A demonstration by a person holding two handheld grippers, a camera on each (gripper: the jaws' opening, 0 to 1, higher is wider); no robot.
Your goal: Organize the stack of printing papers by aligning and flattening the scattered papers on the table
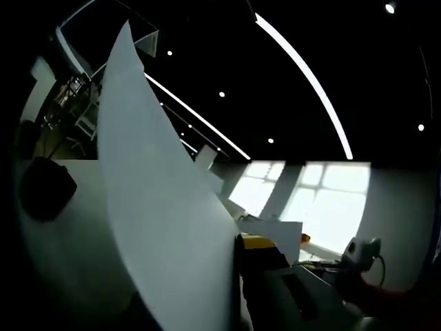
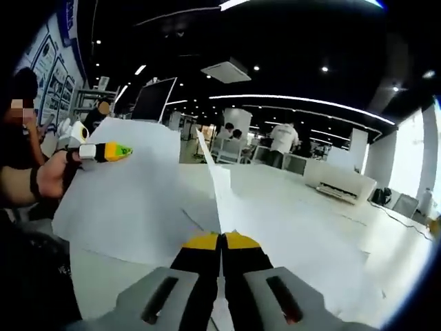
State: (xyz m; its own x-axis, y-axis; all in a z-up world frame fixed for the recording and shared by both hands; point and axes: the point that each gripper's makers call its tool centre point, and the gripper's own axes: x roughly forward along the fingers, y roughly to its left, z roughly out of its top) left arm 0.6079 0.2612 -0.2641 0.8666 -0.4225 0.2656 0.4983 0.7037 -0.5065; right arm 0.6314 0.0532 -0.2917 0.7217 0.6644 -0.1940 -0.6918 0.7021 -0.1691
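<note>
Both grippers hold sheets of paper lifted off the tabletop.

The right gripper [image 2: 222, 241] is clamped on the edge of a paper sheet [image 2: 275, 227] above the tabletop [image 2: 324, 200]. The left gripper [image 2: 114, 151], held in a hand [image 2: 52, 176], pinches another sheet [image 2: 131, 200] left of it; that raised sheet [image 1: 158, 207] stands upright against the left gripper's jaw.

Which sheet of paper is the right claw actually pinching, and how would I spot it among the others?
Start at the big white table and the loose sheets spread across it. In the right gripper view, follow the yellow-tipped right claw rising from the bottom: it is shut on one sheet. That sheet stands up on edge, seen as a thin blade, while the other sheets show their broad faces.
</note>
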